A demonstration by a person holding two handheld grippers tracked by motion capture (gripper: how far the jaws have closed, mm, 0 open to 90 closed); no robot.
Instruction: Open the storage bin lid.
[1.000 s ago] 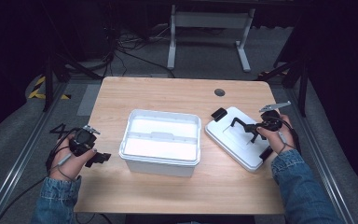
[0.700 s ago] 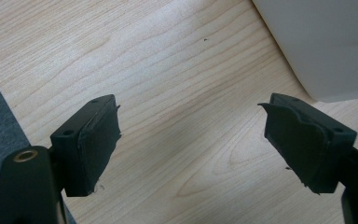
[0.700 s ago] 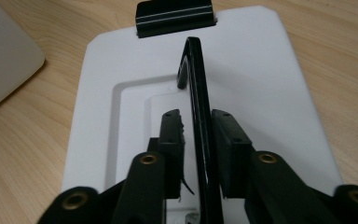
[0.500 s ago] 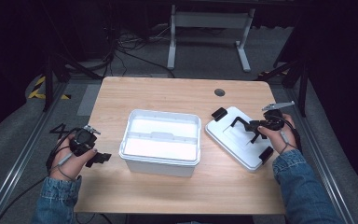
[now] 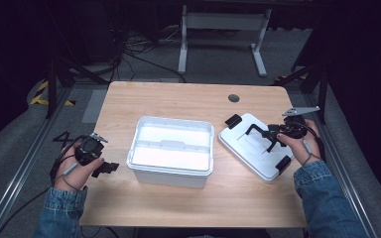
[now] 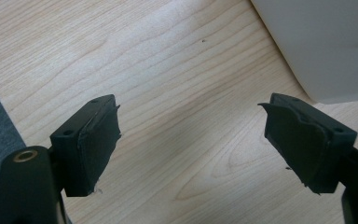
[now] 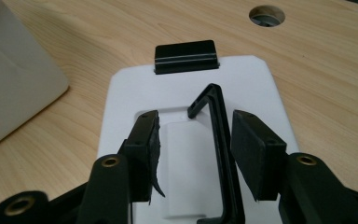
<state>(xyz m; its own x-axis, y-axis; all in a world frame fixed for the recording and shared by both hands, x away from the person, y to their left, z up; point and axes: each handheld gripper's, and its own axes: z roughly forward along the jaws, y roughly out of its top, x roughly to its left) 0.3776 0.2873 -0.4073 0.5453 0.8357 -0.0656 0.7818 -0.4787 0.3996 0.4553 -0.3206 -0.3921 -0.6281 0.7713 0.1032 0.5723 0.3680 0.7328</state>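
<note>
A white open box [image 5: 171,148] stands mid-table, and its side shows as the white box [image 6: 326,42] in the left gripper view. To its right the white lid [image 5: 243,141] lies flat, with black latches and a raised black handle [image 5: 253,128]. My right gripper [image 5: 264,137] is over the lid. In the right gripper view, the right gripper [image 7: 196,116] is open and its jaws straddle the handle [image 7: 219,140], which stands close to the right-hand jaw. Left of the box, my left gripper [image 5: 105,168] rests low. The left gripper [image 6: 191,100] is open wide over bare wood.
The wooden table [image 5: 178,99] has a round cable hole [image 5: 233,98] behind the lid. One black latch [image 7: 185,56] sits at the lid's far end. A metal stand's legs [image 5: 218,29] and cables lie on the floor beyond the table.
</note>
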